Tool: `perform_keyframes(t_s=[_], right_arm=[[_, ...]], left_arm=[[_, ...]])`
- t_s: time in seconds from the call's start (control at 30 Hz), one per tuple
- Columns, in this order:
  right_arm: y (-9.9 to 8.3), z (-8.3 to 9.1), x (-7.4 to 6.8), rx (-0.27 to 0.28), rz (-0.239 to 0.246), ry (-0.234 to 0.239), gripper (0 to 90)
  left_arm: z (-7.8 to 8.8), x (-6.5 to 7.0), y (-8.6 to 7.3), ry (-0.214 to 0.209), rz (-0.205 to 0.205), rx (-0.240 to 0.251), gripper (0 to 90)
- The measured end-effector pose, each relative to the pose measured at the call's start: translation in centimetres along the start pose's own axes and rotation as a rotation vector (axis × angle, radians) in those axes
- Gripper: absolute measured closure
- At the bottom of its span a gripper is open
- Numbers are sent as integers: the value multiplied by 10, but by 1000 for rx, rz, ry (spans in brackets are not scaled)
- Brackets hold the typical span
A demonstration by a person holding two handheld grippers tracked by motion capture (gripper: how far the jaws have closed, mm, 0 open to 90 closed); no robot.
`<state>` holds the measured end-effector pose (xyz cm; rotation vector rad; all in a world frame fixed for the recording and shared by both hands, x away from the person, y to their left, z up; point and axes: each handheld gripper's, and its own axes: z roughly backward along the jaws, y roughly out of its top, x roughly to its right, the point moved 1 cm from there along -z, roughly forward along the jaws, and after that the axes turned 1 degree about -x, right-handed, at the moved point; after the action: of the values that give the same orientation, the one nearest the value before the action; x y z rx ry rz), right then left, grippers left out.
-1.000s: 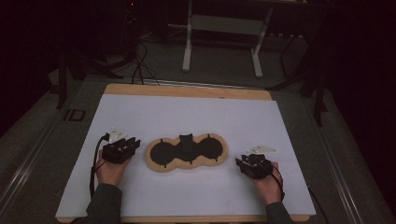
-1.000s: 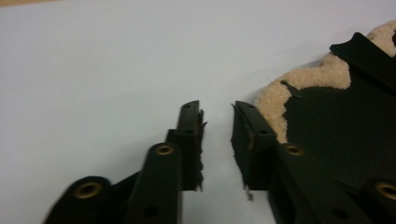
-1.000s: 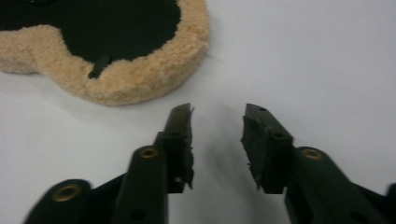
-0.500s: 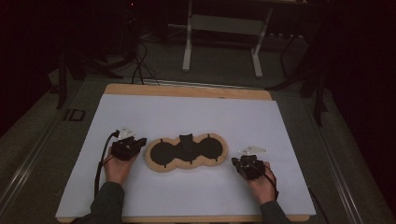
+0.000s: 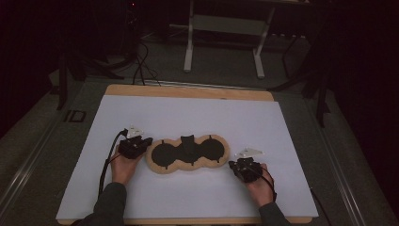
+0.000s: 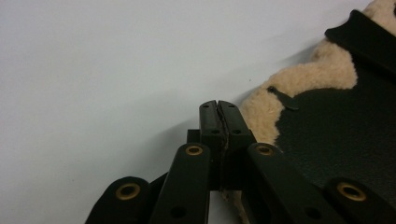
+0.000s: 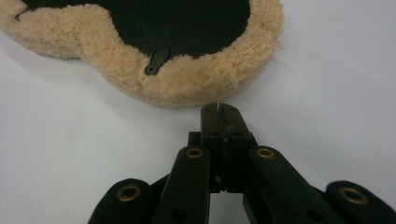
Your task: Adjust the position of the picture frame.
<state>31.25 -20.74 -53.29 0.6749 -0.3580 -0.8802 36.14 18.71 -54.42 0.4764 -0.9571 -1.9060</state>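
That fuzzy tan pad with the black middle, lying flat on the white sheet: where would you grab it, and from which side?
Probably by the fleecy rim of the pad, coming in low from either end. It lies flat, so only the soft raised edge gives jaws something to pinch; the black centre is flat. The left gripper and right gripper, both shut, sit at the two ends.

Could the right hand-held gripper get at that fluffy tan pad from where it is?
Probably yes. The right hand-held gripper sits just short of the pad's fleecy rim, with bare white sheet between, though its jaws are shut.
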Motion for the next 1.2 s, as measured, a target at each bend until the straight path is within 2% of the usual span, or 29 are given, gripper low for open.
perform_keyframes(t_s=[0.13, 0.23, 0.53, 0.63, 0.7, 0.8, 1.0, 1.2], right_arm=[[0, -1, -1, -5, 4, 4, 898], [0, -3, -2, -10, 4, 11, 898], [3, -11, -6, -15, 17, 18, 898], [3, -11, -6, -13, 9, 21, 898], [3, -11, -6, -12, 9, 22, 898], [4, -11, -7, -11, 18, 27, 898], [4, -12, -6, -11, 16, 29, 898], [4, -12, -4, -11, 3, 25, 898]], left_arm=[[-3, -1, -1, 1, -2, -15, 900], [-5, 1, -1, 9, -19, -21, 900], [-5, -2, -3, -23, -6, -14, 900], [-6, -2, -3, 0, -20, -16, 900], [-8, -3, -3, 3, -15, -29, 900], [-8, -2, -3, -3, -25, -31, 900], [-7, -2, -4, -14, -16, -51, 900], [-1, 4, -6, -12, -51, -74, 900]])
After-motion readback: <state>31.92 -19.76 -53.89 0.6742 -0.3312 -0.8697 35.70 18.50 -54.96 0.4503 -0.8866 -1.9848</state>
